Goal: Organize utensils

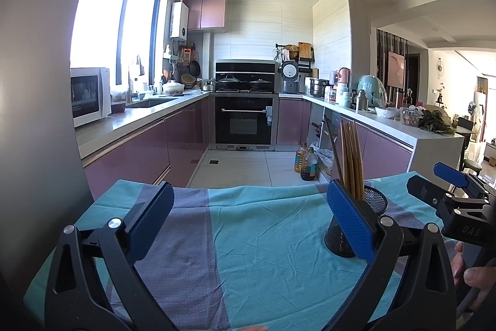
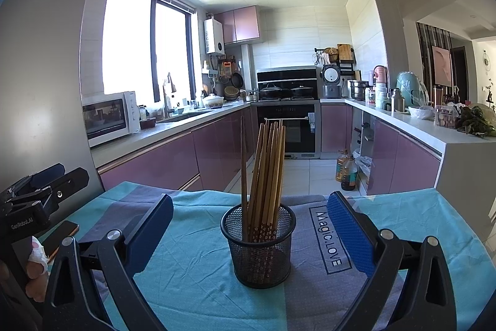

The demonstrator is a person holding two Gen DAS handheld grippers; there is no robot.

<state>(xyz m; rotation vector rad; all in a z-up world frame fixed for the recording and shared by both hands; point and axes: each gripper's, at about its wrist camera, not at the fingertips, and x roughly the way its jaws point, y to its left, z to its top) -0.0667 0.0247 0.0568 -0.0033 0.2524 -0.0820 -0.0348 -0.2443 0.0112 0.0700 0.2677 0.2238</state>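
Observation:
A black mesh holder (image 2: 259, 250) stands on the teal and grey cloth (image 2: 192, 278), with several wooden chopsticks (image 2: 266, 172) upright in it. My right gripper (image 2: 249, 225) is open and empty, its blue pads either side of the holder without touching it. In the left wrist view the holder (image 1: 369, 207) and chopsticks (image 1: 352, 160) sit behind the right pad. My left gripper (image 1: 248, 219) is open and empty over bare cloth (image 1: 263, 253). The right gripper (image 1: 449, 185) shows at the far right edge there.
A phone (image 2: 60, 238) lies on the cloth at the left, near the left gripper's body (image 2: 34, 194). Beyond the table's far edge are the kitchen floor, two oil bottles (image 2: 347, 172), purple cabinets and an oven (image 2: 286, 129).

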